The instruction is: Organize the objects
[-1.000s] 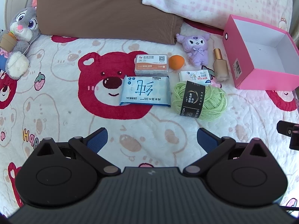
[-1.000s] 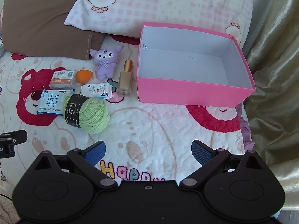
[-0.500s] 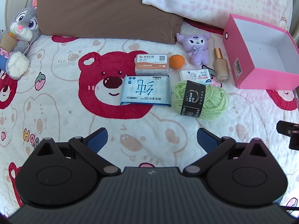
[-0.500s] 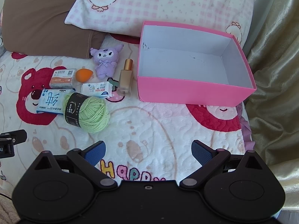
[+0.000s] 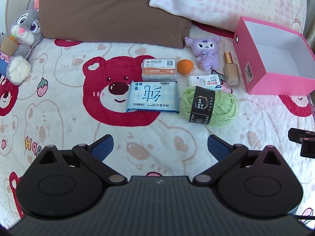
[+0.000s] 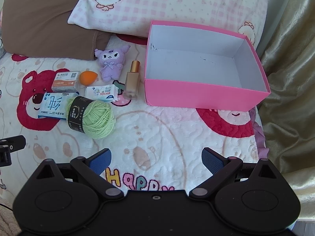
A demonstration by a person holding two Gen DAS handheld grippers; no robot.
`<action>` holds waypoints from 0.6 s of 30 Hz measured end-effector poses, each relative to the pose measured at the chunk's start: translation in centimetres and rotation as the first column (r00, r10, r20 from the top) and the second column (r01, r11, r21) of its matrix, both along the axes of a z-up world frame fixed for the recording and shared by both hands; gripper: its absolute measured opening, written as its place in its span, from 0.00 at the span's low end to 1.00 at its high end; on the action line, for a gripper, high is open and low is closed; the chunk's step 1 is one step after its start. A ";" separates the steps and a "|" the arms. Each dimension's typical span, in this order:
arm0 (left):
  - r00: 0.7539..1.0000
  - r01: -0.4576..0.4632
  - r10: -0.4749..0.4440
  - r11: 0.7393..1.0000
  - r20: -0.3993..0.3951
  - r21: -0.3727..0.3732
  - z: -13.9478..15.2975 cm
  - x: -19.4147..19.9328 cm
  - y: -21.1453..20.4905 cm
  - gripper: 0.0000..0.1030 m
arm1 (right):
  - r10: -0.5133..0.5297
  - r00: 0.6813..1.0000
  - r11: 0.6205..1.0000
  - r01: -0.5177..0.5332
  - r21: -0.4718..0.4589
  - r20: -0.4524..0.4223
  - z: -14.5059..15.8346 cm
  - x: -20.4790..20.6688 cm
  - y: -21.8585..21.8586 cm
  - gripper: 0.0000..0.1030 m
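On the bear-print blanket lie a green yarn ball (image 5: 210,106) (image 6: 92,118), a blue wet-wipes pack (image 5: 153,97) (image 6: 56,105), an orange-and-grey box (image 5: 159,69) (image 6: 66,80), an orange sponge (image 5: 185,65) (image 6: 89,77), a purple plush (image 5: 205,53) (image 6: 111,63), a small tissue pack (image 5: 204,81) (image 6: 101,94) and a foundation bottle (image 5: 231,70) (image 6: 132,83). An empty pink box (image 5: 261,74) (image 6: 196,93) stands right of them. My left gripper (image 5: 160,146) is open and empty, short of the wipes and yarn. My right gripper (image 6: 156,158) is open and empty, short of the box.
A brown pillow (image 5: 110,9) and a pink checked pillow (image 6: 167,5) lie along the back. A grey rabbit plush (image 5: 19,39) sits at the far left. A gold curtain (image 6: 289,78) hangs past the bed's right edge.
Both grippers have drifted very slightly; the objects have shifted a little in view. Nothing has been taken hold of or moved.
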State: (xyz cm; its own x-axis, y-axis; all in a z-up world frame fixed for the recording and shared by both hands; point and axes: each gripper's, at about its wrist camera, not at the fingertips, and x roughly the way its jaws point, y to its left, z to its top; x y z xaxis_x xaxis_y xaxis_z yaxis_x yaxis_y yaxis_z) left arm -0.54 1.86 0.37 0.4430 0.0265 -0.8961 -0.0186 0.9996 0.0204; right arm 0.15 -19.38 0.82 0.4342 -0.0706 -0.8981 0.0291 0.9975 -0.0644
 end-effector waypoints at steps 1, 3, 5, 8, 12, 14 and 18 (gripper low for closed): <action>1.000 0.001 -0.001 1.000 0.000 0.000 0.0 0.0 0.0 1.00 | 0.000 1.000 1.000 0.000 0.000 0.000 0.0 0.0 0.0 0.97; 1.000 0.001 -0.001 1.000 0.000 0.000 0.0 0.0 0.0 1.00 | 0.000 1.000 1.000 0.000 0.000 0.001 0.0 0.0 0.0 0.97; 1.000 0.001 -0.001 1.000 0.000 0.001 0.0 0.0 0.0 1.00 | -0.001 1.000 1.000 0.001 0.000 0.001 0.0 0.0 0.0 0.97; 1.000 0.001 -0.001 1.000 0.000 0.000 0.0 0.0 0.0 1.00 | 0.000 1.000 1.000 0.000 0.000 0.000 0.0 0.0 0.0 0.97; 1.000 0.000 0.000 1.000 0.000 0.001 0.0 0.0 0.0 1.00 | 0.000 1.000 1.000 0.000 0.000 0.000 0.0 0.0 0.0 0.97; 1.000 0.001 -0.001 1.000 0.000 0.001 0.0 0.0 0.0 1.00 | 0.001 1.000 1.000 -0.001 0.000 -0.001 0.0 0.0 0.0 0.97; 1.000 0.001 -0.001 1.000 -0.001 0.001 0.0 0.0 0.0 1.00 | 0.003 1.000 1.000 -0.003 -0.002 -0.004 -0.1 0.0 0.1 0.97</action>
State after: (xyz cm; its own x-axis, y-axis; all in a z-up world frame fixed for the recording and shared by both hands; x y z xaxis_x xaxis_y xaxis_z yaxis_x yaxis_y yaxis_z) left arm -0.58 1.82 0.36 0.4417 0.0269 -0.8968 -0.0176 0.9996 0.0213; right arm 0.12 -19.31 0.71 0.4307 -0.0710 -0.8997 0.0263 0.9975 -0.0661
